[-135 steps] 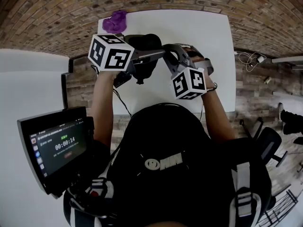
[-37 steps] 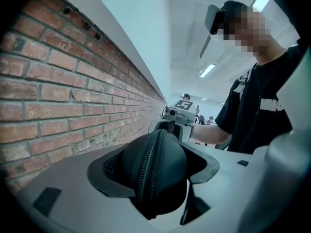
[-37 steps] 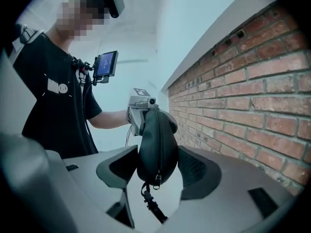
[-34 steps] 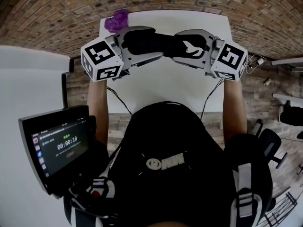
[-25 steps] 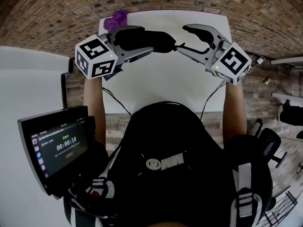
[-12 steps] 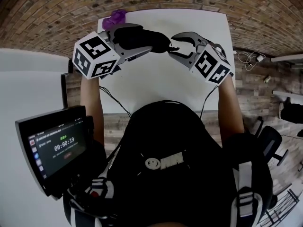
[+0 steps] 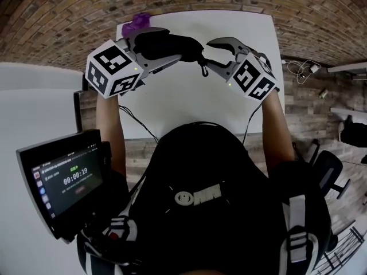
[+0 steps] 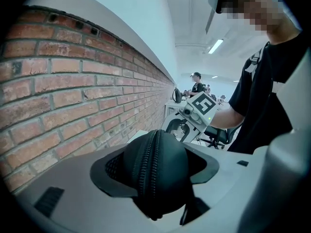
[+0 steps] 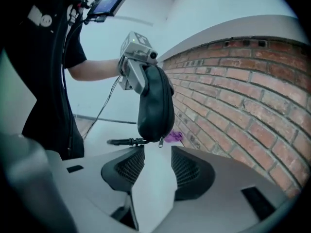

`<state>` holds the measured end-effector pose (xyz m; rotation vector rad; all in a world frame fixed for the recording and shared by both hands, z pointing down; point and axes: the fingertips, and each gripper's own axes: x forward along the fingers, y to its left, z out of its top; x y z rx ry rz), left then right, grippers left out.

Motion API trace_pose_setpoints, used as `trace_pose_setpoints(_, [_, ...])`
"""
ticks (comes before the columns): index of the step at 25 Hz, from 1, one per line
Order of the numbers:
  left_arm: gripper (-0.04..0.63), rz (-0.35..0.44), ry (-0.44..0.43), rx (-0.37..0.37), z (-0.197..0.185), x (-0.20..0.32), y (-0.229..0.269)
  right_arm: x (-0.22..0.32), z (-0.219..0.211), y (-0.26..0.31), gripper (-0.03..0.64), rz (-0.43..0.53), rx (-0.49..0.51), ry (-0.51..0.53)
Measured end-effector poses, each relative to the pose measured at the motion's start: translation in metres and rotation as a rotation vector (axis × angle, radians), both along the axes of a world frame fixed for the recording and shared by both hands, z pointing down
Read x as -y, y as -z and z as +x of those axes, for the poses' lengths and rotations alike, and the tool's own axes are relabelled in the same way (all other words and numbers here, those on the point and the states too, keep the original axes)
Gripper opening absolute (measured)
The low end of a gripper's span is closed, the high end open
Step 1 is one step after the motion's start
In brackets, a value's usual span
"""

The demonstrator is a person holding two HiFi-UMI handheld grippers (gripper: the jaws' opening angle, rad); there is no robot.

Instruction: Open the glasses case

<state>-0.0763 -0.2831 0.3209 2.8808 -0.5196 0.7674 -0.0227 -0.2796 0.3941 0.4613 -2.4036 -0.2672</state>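
**Head view.** A white rectangular table (image 7: 189, 105) sits in the upper middle of the frame, with a red-brown brick wall (image 7: 69, 16) curving across the top. The left gripper (image 7: 159, 49) is at the table's upper left, its jaws clamped on a black oval zipped glasses case (image 7: 179, 41). The case is held clear of the tabletop, its long axis running toward frame right. The right gripper (image 7: 209, 51) is right of centre, its tips just beside the case's right end. A thin black loop (image 7: 202, 67) hangs from that end. A crumpled purple cloth (image 7: 137, 20) lies on the table's upper left corner. A dark screen on a mount (image 7: 63, 176) is at lower left.

**Left gripper view.** The case fills the lower centre, seen end-on, with its zipper line running up the middle. Both pads press on its sides. The brick wall is at frame left. The right gripper shows small at centre right, beyond the case.

**Right gripper view.** The jaws stand apart and have just been closing. Nothing is between the pads, and the white table shows through the gap. The case hangs upright at upper centre, past the tips and not touching them. A small zipper pull (image 9: 160, 142) dangles at its lower end, and the loop sticks out to frame left. The purple cloth sits low behind the case.
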Motion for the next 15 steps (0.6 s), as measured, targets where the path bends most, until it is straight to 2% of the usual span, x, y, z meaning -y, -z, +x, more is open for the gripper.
trace_pose_setpoints(2, [0.299, -0.003, -0.003, -0.011, 0.000, -0.001, 0.001, 0.000, -0.003, 0.002, 0.176, 0.011, 0.016, -0.015])
trace_pose_setpoints(5, [0.299, -0.011, -0.010, -0.024, 0.003, -0.003, 0.001, 0.006, -0.005, -0.001, 0.176, 0.113, -0.071, -0.040])
trace_pose_setpoints(9, [0.299, -0.003, 0.033, -0.051, 0.002, 0.003, 0.004, 0.006, -0.006, 0.002, 0.008, 0.222, -0.130, -0.070])
trace_pose_setpoints(13, [0.298, -0.024, 0.027, -0.077, 0.001, 0.001, 0.007, 0.014, 0.000, 0.006, 0.006, 0.262, -0.180, -0.128])
trace_pose_setpoints(15, [0.298, -0.028, 0.033, -0.087, -0.001, 0.001, 0.007, 0.016, 0.005, 0.006, 0.006, 0.251, -0.190, -0.150])
